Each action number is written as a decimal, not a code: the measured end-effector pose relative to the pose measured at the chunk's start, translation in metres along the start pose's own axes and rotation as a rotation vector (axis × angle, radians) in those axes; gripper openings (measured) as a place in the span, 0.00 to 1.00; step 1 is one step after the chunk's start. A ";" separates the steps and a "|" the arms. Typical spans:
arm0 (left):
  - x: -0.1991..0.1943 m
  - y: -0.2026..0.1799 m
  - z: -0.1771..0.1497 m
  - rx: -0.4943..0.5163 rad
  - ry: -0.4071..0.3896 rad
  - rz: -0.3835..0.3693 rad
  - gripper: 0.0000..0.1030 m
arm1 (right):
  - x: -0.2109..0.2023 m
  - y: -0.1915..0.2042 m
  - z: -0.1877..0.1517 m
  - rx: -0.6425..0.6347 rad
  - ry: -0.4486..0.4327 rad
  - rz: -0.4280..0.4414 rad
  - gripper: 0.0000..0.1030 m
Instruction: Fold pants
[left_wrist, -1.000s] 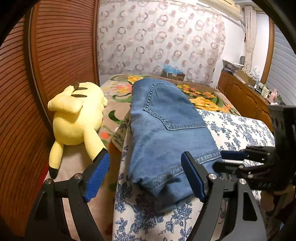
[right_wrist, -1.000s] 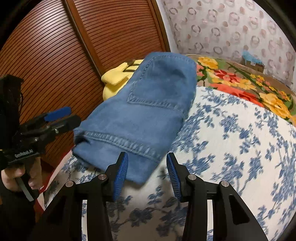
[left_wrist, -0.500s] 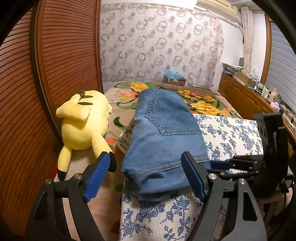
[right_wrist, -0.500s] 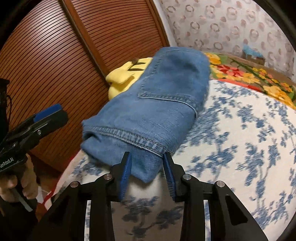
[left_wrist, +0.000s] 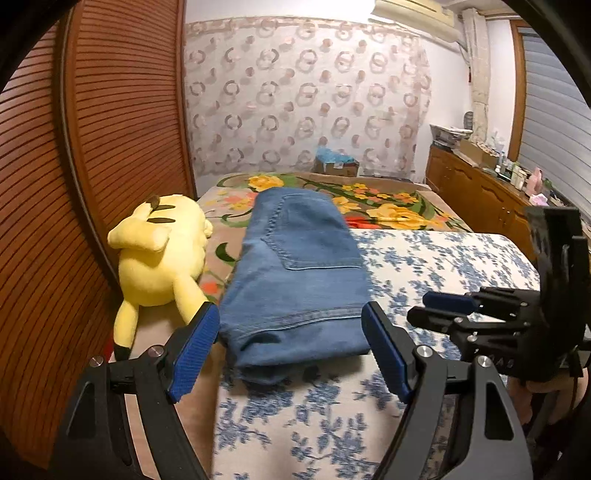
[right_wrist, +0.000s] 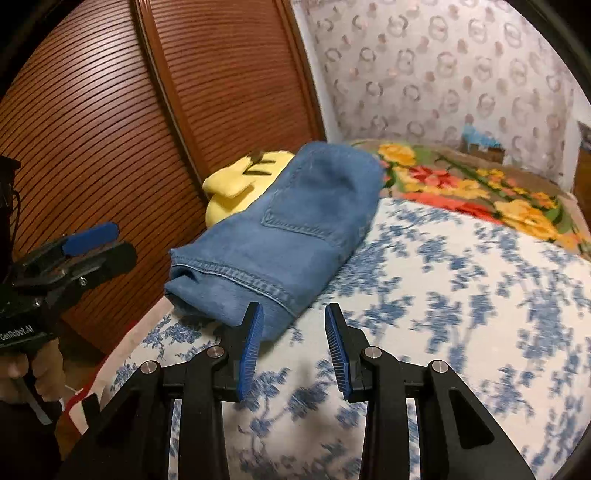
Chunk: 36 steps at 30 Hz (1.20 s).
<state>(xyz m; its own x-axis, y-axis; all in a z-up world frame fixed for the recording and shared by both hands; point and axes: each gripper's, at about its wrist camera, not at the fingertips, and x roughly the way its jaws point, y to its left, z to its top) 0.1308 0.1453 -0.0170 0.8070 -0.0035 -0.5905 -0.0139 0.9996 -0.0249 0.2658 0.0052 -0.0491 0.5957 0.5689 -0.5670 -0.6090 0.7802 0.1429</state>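
My left gripper (left_wrist: 291, 347) has its fingers spread wide and released; nothing is between them. My right gripper (right_wrist: 293, 347) has its fingers (right_wrist: 251, 343) set narrower, also holding nothing, the pads clear of cloth. The folded jeans (left_wrist: 295, 280) lie just beyond both sets of fingertips on the blue-flowered quilt (left_wrist: 424, 258), near its edge. A yellow plush toy (left_wrist: 159, 254) lies close beside the jeans, ahead of my left finger. The slatted wooden door (right_wrist: 92, 110) stands past it. A flowered blanket (left_wrist: 388, 210) lies farther beyond. No obstruction lies between fingers and jeans.
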 end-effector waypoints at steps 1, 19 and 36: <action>-0.002 -0.005 0.000 0.004 -0.004 -0.006 0.77 | -0.008 -0.001 -0.003 0.000 -0.009 -0.010 0.35; -0.034 -0.079 -0.007 0.057 -0.029 -0.120 0.78 | -0.141 -0.026 -0.054 0.035 -0.121 -0.152 0.39; -0.066 -0.145 0.009 0.103 -0.126 -0.155 0.85 | -0.306 -0.016 -0.089 0.047 -0.328 -0.388 0.75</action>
<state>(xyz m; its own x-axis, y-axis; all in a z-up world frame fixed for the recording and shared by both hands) 0.0844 0.0013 0.0328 0.8625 -0.1600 -0.4802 0.1711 0.9850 -0.0208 0.0466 -0.2044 0.0503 0.9110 0.2808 -0.3020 -0.2907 0.9567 0.0126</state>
